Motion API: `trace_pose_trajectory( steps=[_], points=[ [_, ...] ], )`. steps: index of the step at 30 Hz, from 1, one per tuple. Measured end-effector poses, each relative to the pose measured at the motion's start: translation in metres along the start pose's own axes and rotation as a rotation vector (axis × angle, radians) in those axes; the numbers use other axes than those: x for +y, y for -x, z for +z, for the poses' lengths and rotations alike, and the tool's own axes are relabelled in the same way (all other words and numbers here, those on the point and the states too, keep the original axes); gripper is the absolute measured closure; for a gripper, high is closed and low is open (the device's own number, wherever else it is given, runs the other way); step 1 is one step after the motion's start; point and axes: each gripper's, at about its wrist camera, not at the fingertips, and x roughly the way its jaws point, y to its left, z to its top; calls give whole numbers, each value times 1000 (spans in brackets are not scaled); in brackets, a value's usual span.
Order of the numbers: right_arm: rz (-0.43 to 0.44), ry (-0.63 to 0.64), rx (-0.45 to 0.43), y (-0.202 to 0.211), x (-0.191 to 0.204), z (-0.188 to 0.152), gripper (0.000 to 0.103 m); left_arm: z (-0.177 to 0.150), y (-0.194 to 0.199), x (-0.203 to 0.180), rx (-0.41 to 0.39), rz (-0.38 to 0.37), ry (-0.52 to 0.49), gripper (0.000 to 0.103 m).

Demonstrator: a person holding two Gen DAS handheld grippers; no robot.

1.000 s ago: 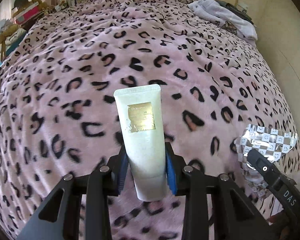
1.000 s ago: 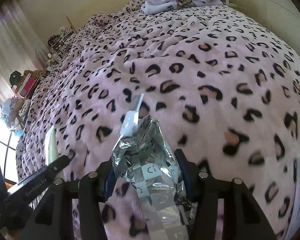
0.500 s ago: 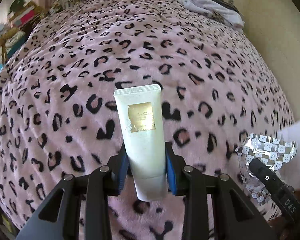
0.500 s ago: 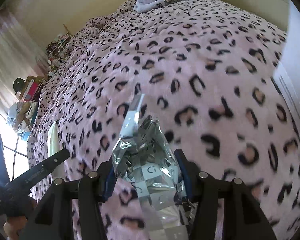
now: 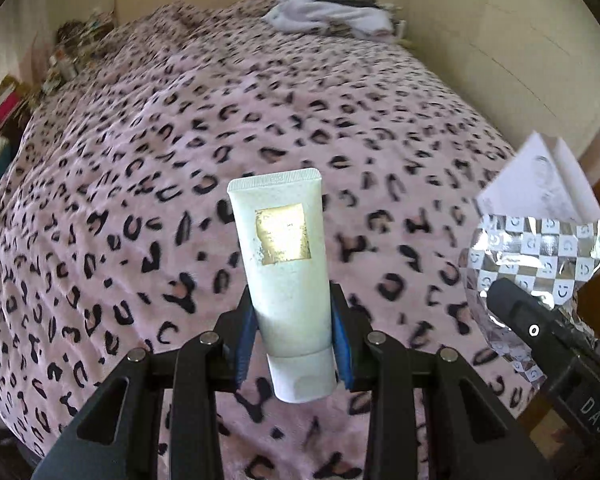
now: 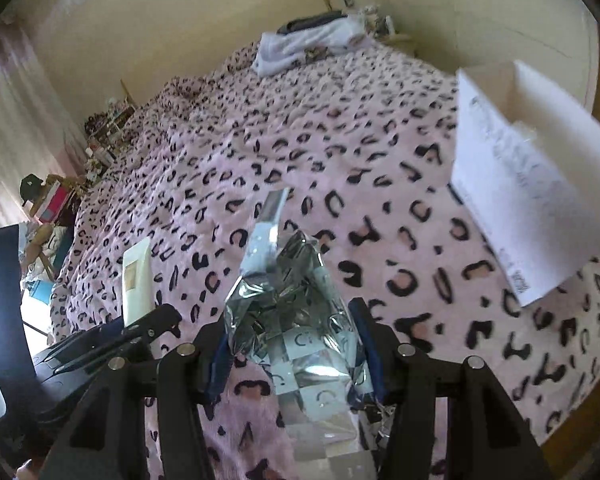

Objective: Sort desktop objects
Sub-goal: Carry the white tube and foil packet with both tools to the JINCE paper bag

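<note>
Left gripper (image 5: 296,344) pinches white cream tube (image 5: 286,276), cap end nearest the camera. Right gripper (image 6: 294,344) clamps silver checkered foil pouch (image 6: 292,312). Both are held above the leopard-print blanket (image 5: 140,160). White open box (image 6: 524,184) sits on the blanket, right of pouch. Folded clothes (image 6: 300,46) at far end.

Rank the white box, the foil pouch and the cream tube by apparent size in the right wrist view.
1. White box, largest.
2. Foil pouch, shut in the right hand-held gripper; it sits very close to the lens, so its rank against the box is unsure.
3. Cream tube, clearly smallest, seen nearly edge-on.
</note>
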Motion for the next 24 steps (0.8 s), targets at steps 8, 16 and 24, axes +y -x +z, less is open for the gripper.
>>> trace_pose_trajectory(
  steps=[8, 16, 24],
  points=[
    [-40, -45, -62, 38, -30, 2, 49, 8, 28, -48, -40, -31, -83, 69],
    [-73, -109, -88, 56, -70, 6, 48, 16, 31, -99, -39, -64, -166, 69],
    [-104, -170, -104, 64, -109, 10, 49, 26, 16, -140, -16, -107, -222, 69]
  ],
)
